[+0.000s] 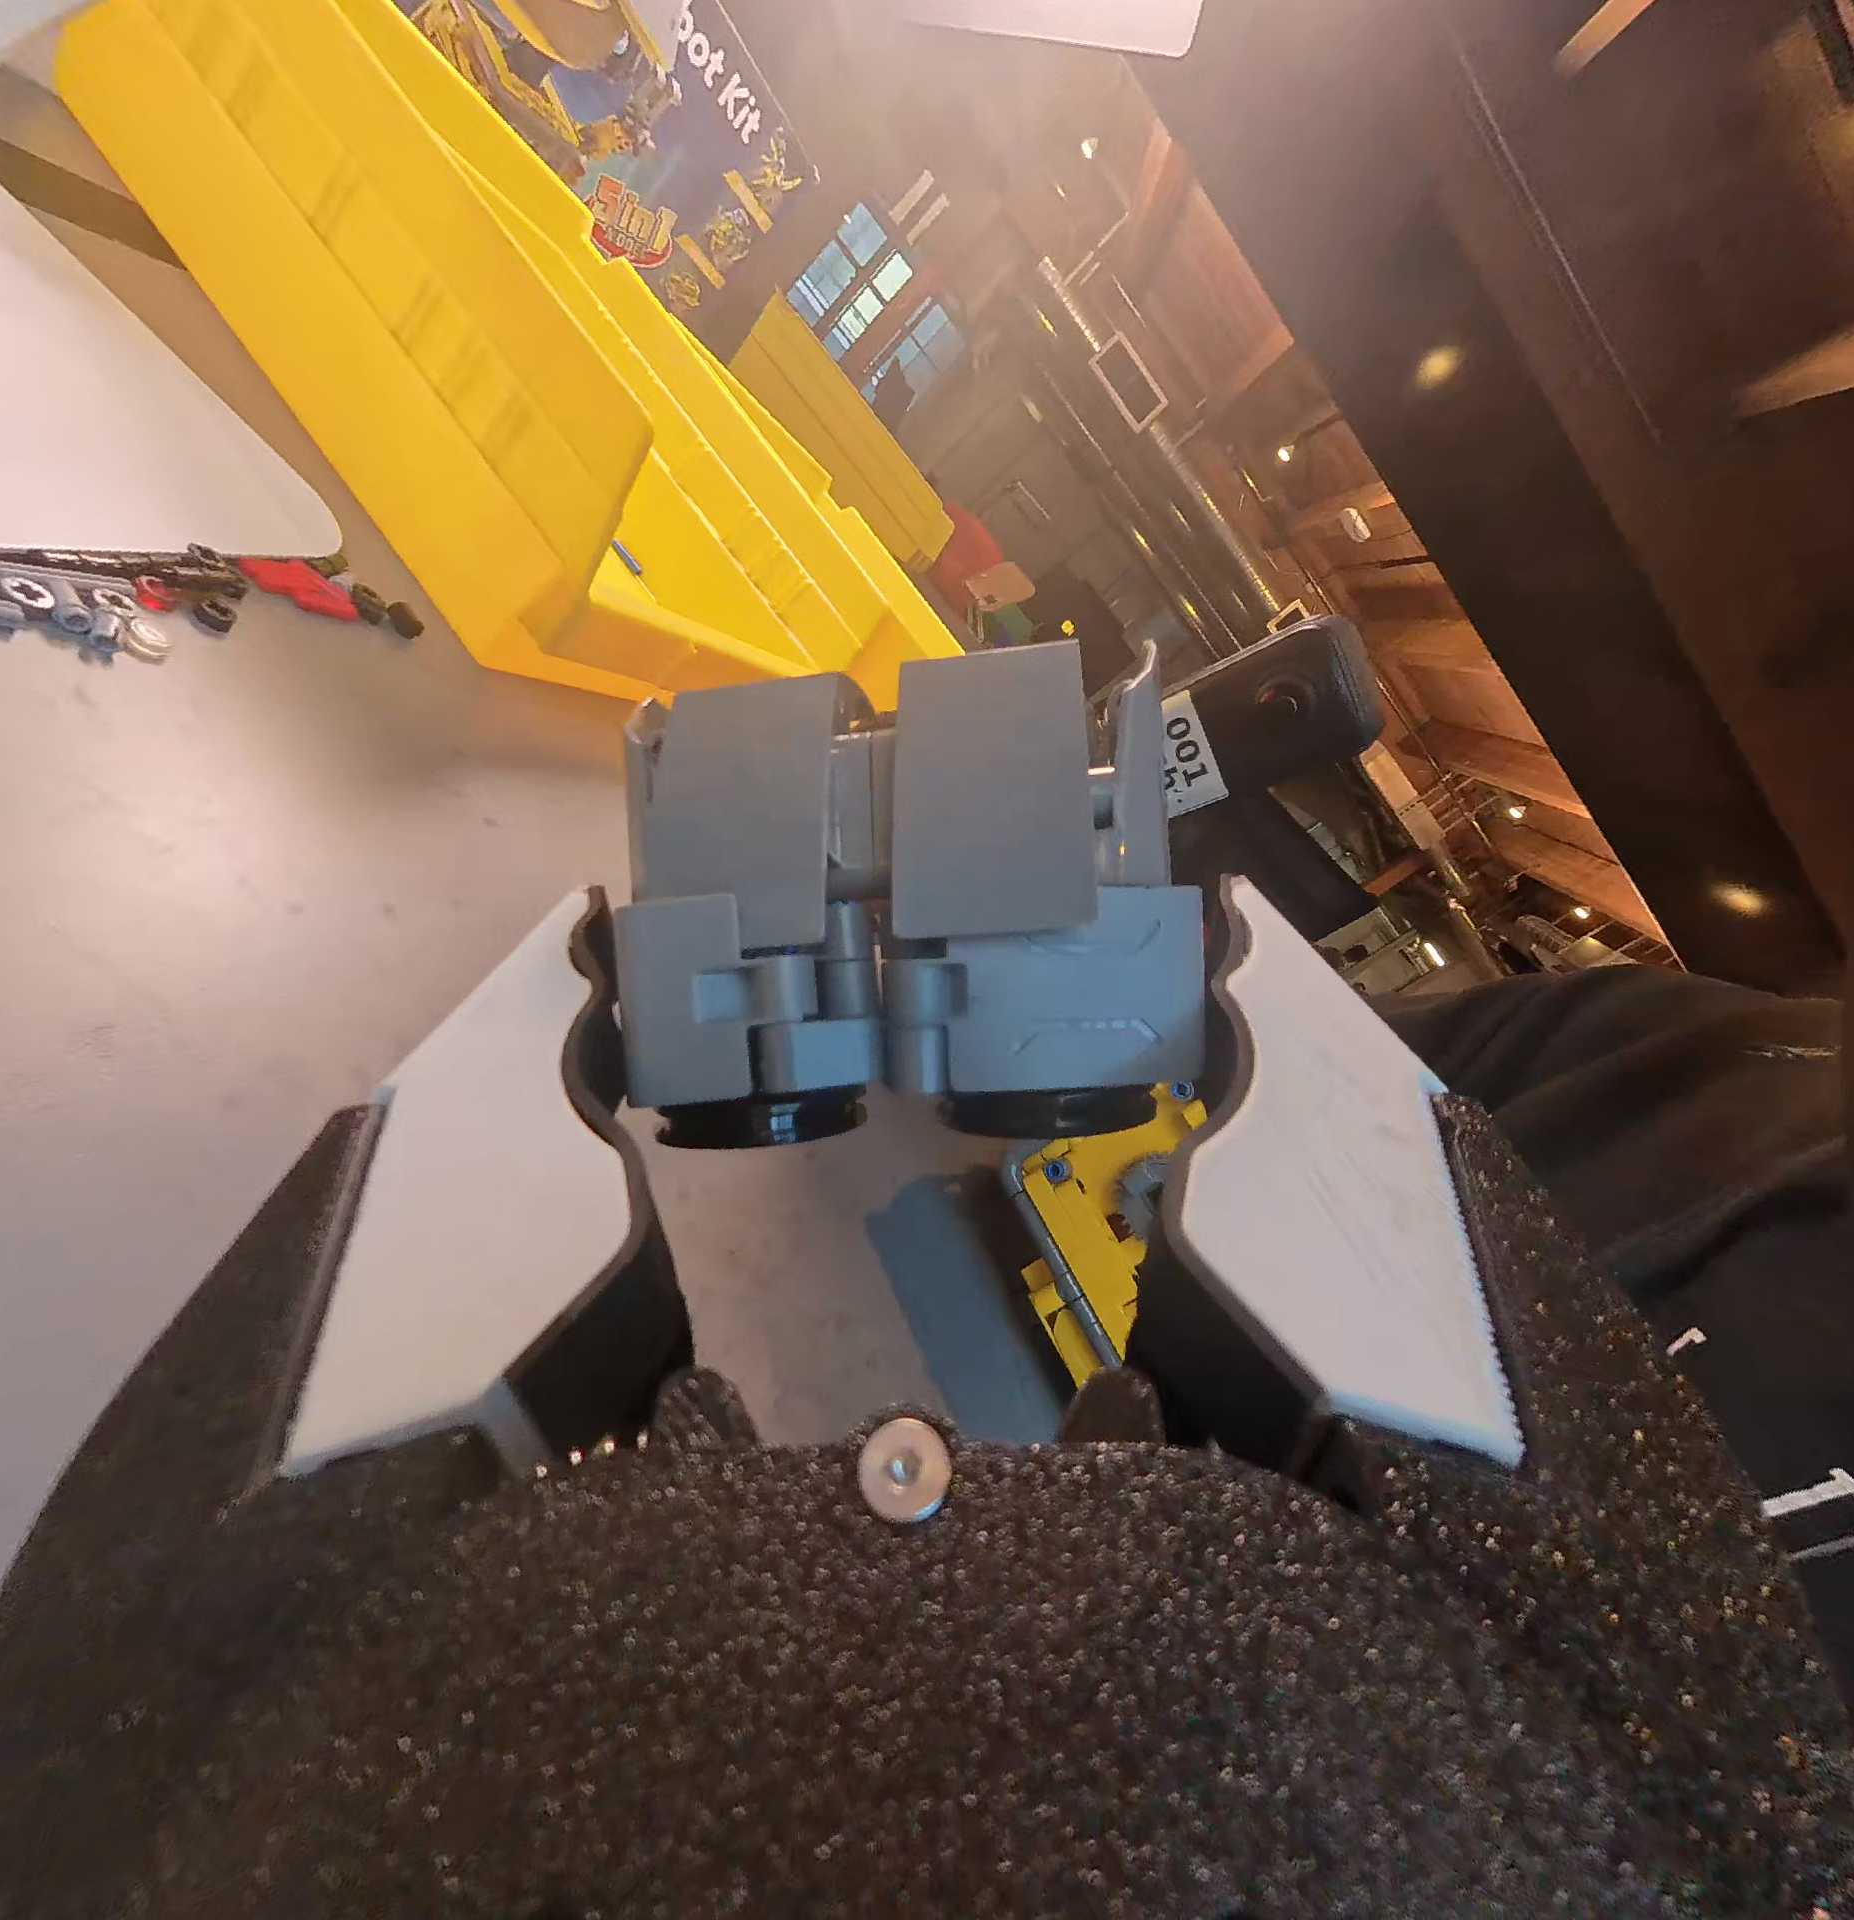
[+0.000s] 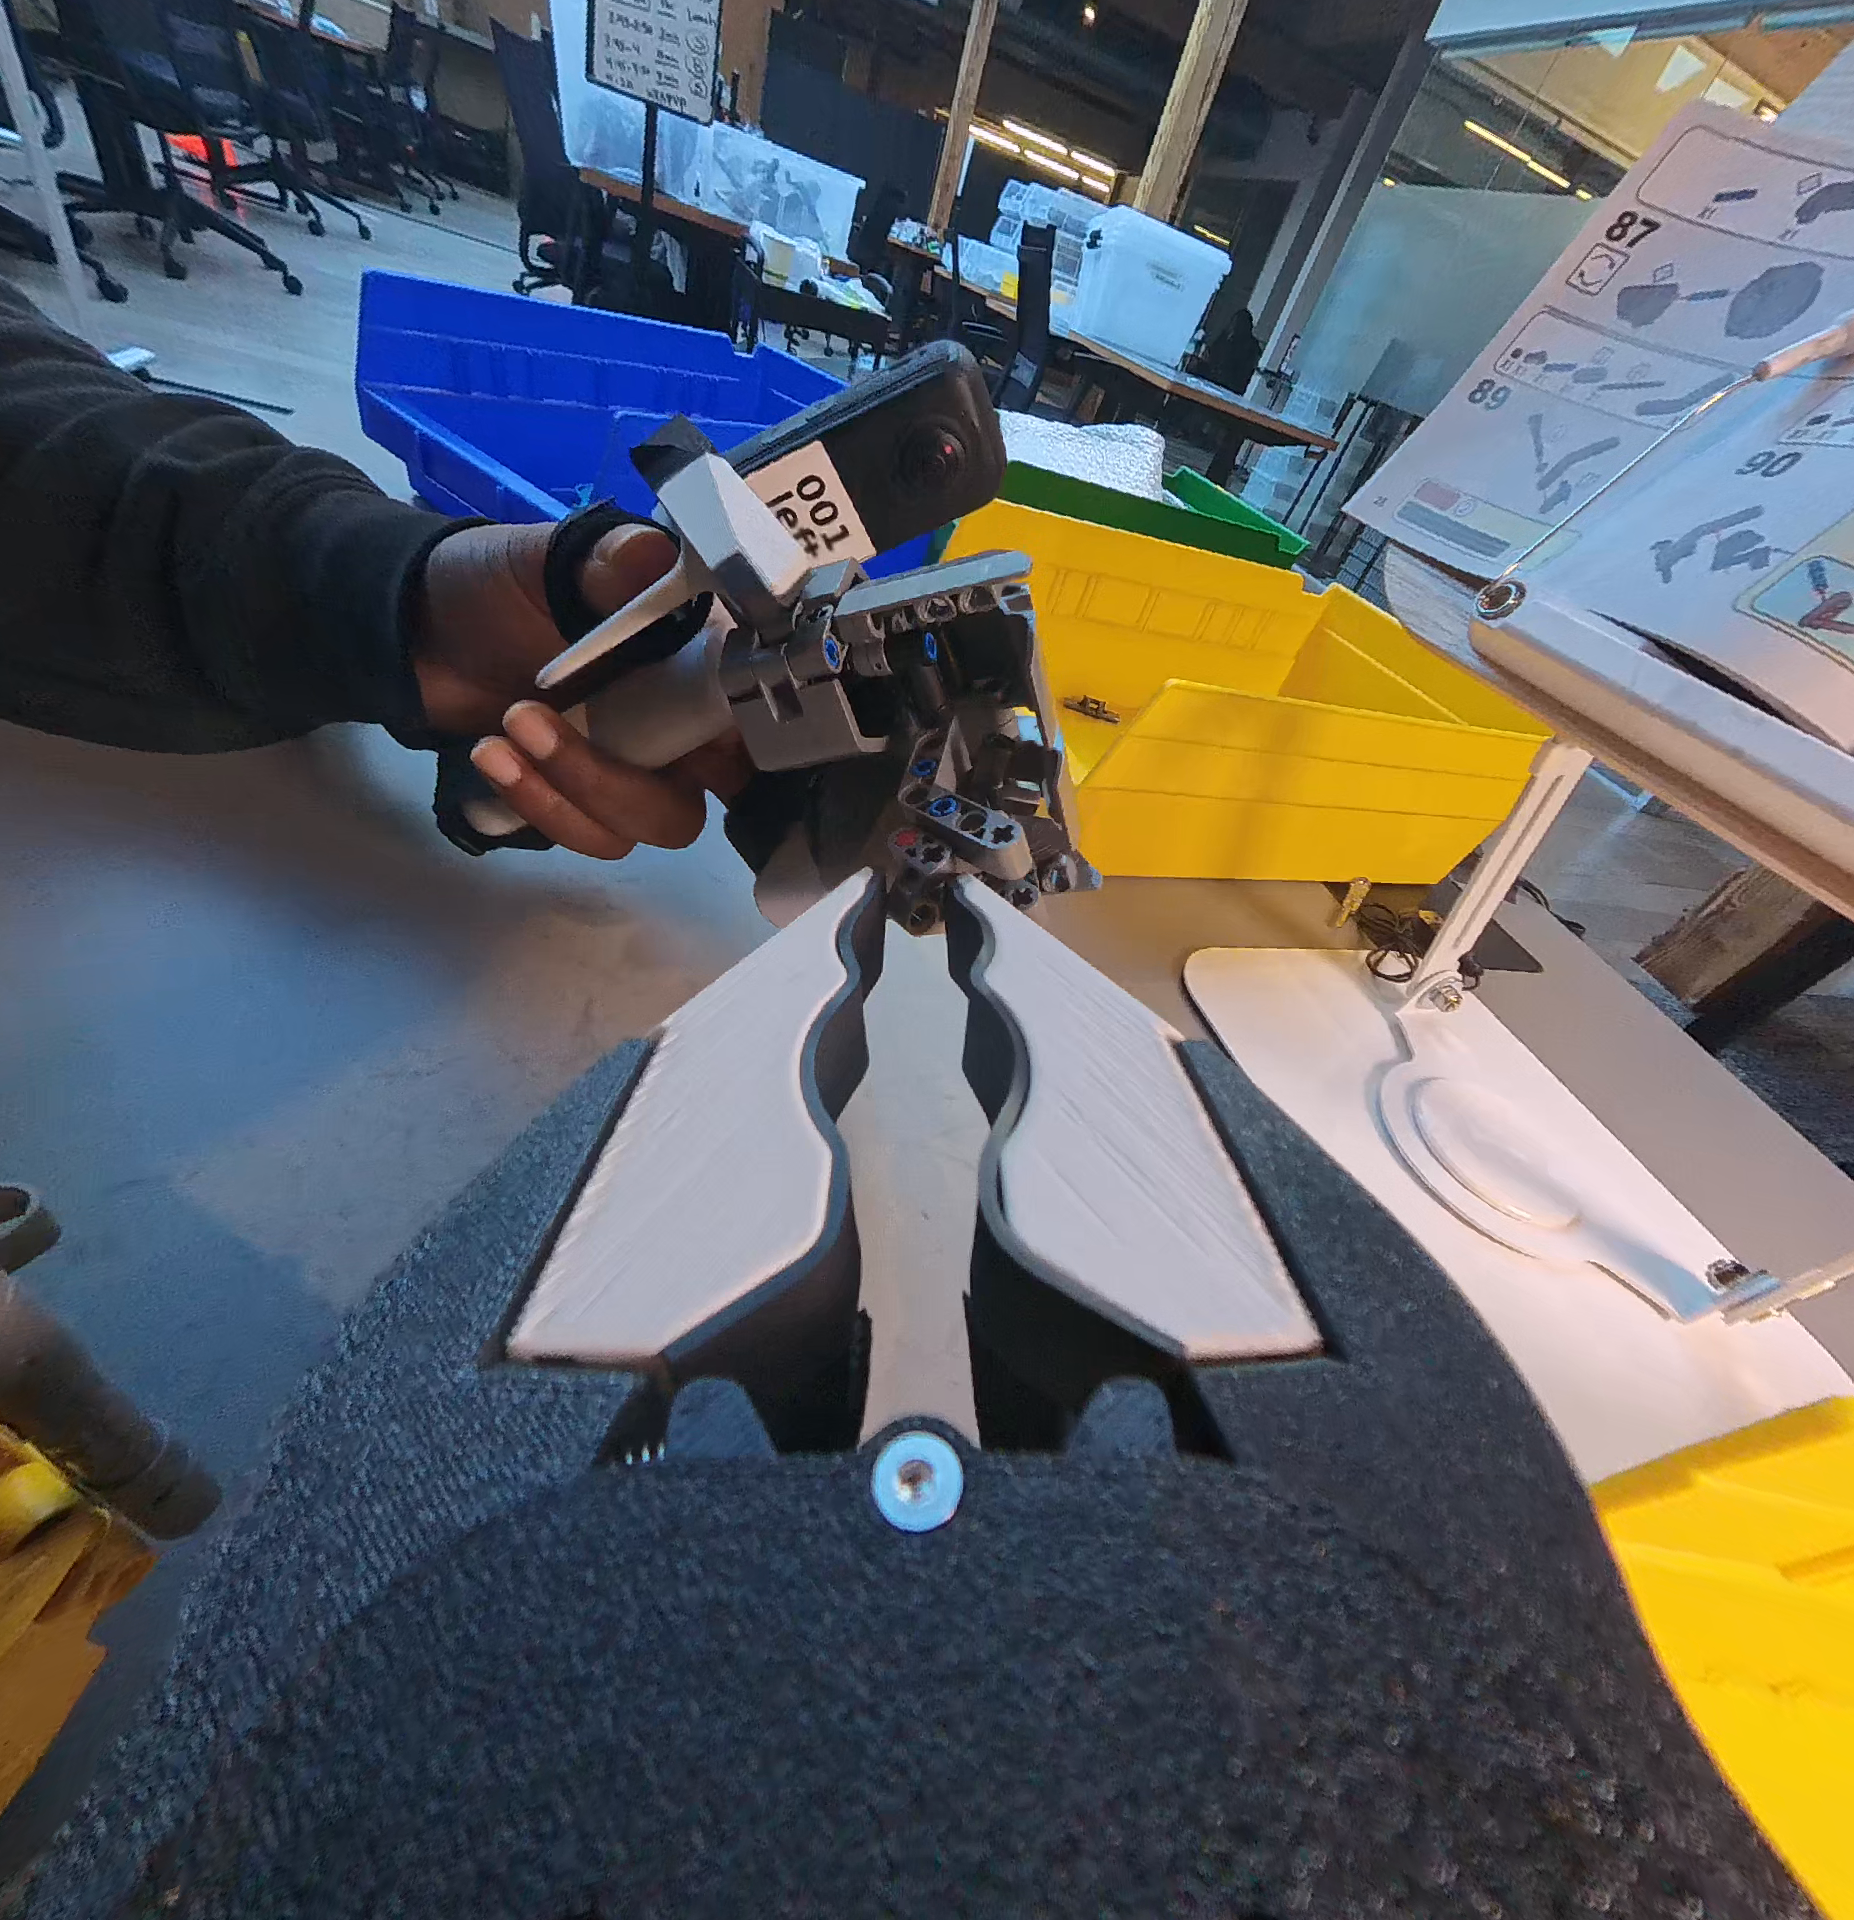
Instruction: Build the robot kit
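Together, both tools point(image 1: 907, 997) point(image 2: 918, 899) pinch the grey brick model point(image 1: 902, 925).

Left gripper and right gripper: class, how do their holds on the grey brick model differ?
The left gripper stands wide, clasping the grey brick model across its broad body; the right gripper is nearly closed, pinching a small piece at its lower end. Both have white fingers and hold the same model.

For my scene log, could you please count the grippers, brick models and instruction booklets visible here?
Grippers: 2 (left gripper, right gripper)
Grey brick model: 1, held by both
Instruction booklet: 1
Total: 4
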{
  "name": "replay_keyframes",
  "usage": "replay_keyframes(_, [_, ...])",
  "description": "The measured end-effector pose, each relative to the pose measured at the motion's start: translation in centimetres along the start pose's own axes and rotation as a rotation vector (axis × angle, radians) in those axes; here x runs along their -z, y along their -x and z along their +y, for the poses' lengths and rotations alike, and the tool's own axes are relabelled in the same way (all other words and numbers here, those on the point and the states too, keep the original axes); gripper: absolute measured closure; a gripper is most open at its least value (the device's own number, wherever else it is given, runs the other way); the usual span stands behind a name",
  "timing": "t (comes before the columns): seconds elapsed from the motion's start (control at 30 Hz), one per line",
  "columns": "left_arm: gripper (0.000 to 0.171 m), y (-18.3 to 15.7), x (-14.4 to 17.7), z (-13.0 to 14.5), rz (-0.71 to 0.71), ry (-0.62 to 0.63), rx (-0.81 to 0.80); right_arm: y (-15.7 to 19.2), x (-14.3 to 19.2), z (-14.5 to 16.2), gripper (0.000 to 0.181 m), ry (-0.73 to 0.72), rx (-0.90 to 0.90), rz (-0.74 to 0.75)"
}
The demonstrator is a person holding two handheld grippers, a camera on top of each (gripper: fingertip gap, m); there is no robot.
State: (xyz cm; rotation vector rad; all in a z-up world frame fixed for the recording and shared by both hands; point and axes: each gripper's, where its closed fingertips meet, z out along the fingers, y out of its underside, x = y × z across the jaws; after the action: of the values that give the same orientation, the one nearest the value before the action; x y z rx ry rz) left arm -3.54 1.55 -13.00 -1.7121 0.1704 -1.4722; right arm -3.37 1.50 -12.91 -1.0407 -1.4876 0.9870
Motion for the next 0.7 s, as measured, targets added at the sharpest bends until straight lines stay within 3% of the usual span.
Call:
replay_keyframes(0.2, [0.059,1.9,-0.1,1.8,-0.052,0.081,0.179,-0.6,-0.7,2.3,0.17,0.144,0.029,0.06])
replay_keyframes(0.3, [0.059,2.1,-0.4,3.6,-0.047,0.17,0.24,-0.9,-0.6,2.8,0.172,0.178,-0.09,0.041])
replay_keyframes(0.53, [0.061,2.9,1.3,5.1,-0.194,0.385,-0.009,0.1,-0.1,4.9,0.172,0.28,-0.551,-0.13])
replay_keyframes(0.63, [0.065,4.2,3.1,5.0,-0.317,0.475,-0.181,1.7,0.2,6.1,0.173,0.348,-0.625,-0.222])
replay_keyframes(0.7, [0.069,3.8,3.3,5.0,-0.3,0.488,-0.268,2.2,0.4,6.9,0.172,0.41,-0.594,-0.23])
